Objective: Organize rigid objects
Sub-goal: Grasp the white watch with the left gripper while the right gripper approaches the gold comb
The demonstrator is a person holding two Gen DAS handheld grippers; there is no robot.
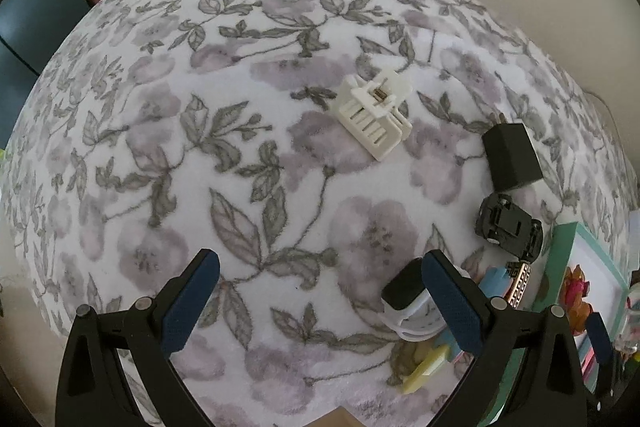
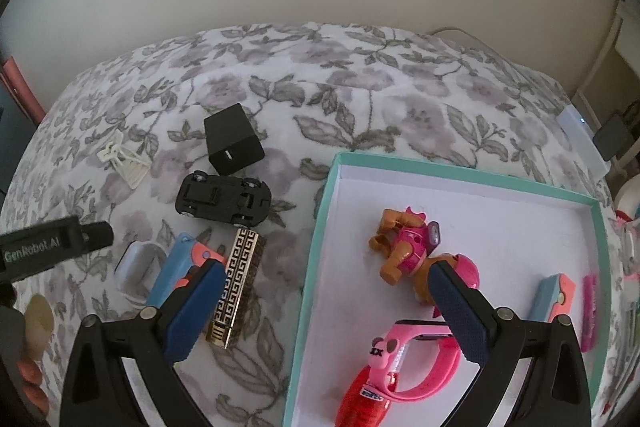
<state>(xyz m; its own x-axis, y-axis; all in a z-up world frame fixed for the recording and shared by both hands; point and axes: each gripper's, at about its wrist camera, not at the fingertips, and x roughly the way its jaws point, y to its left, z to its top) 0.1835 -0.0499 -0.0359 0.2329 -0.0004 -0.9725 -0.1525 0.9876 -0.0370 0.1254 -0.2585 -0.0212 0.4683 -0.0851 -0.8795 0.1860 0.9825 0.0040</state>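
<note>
My left gripper (image 1: pixel 316 287) is open and empty above the floral cloth; it also shows in the right wrist view (image 2: pixel 96 233). A white hair clip (image 1: pixel 376 111) lies ahead of it. A black cube charger (image 1: pixel 510 157), an upturned black toy car (image 1: pixel 508 227) and a smartwatch with a white band (image 1: pixel 408 303) lie to its right. My right gripper (image 2: pixel 324 291) is open and empty over the left rim of the teal tray (image 2: pixel 460 175). The tray holds a pink pup figure (image 2: pixel 412 251), a pink watch (image 2: pixel 412 359) and a red item (image 2: pixel 364 399).
A gold-patterned lipstick tube (image 2: pixel 236 291) and a blue-and-orange case (image 2: pixel 180 267) lie left of the tray, beside the white-banded watch (image 2: pixel 138 263). Another blue case (image 2: pixel 550 297) and a pink comb (image 2: pixel 588 311) sit at the tray's right. A wall stands behind the table.
</note>
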